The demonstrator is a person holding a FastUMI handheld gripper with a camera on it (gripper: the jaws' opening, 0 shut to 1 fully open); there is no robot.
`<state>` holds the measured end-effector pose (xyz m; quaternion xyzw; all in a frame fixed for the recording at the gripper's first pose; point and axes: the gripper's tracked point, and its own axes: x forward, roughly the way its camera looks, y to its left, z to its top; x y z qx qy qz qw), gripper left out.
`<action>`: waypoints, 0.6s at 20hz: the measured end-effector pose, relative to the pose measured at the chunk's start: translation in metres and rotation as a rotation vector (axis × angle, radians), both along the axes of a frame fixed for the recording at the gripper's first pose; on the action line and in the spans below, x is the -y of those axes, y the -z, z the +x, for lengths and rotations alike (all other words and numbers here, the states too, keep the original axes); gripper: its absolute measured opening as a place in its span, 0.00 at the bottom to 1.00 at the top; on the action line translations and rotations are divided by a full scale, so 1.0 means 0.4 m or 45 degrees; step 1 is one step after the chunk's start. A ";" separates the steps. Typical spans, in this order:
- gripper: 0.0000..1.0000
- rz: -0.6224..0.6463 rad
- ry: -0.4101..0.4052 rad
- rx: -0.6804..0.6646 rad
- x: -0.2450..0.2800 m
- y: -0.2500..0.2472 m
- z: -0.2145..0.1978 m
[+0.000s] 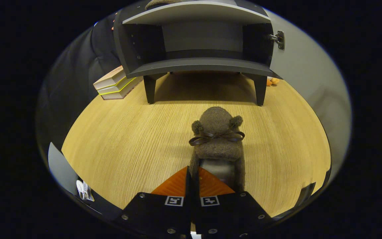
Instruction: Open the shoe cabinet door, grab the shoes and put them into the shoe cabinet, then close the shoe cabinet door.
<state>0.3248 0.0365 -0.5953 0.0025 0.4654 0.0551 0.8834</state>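
Note:
A brown fuzzy shoe (217, 132) with a ribbon bow and two pom-poms points its toe at the cabinet, and its heel end sits at my fingers. My gripper (192, 172) is shut on the shoe's left side wall near the heel opening. The wall is pinched between both fingers. The dark shoe cabinet (197, 63) stands on short legs beyond the shoe on the wooden table (118, 139). Its compartment is open and looks bare inside. Its pale door (297, 63) is swung out to the right on a metal hinge (279, 39).
A stack of books (114, 84) lies left of the cabinet's front left leg. Small orange things (272, 81) lie behind its right leg. A brown fuzzy thing (161, 3) rests on the cabinet top. A dark sleeve (88, 59) is at the left.

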 end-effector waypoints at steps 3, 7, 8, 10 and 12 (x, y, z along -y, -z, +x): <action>0.04 0.040 0.061 -0.003 0.010 -0.028 0.016; 0.04 0.030 0.073 0.056 0.035 -0.123 0.036; 0.04 0.034 0.077 0.079 0.038 -0.156 0.038; 0.04 -0.012 0.077 0.132 0.054 -0.221 0.042; 0.04 -0.040 0.077 0.179 0.049 -0.294 0.049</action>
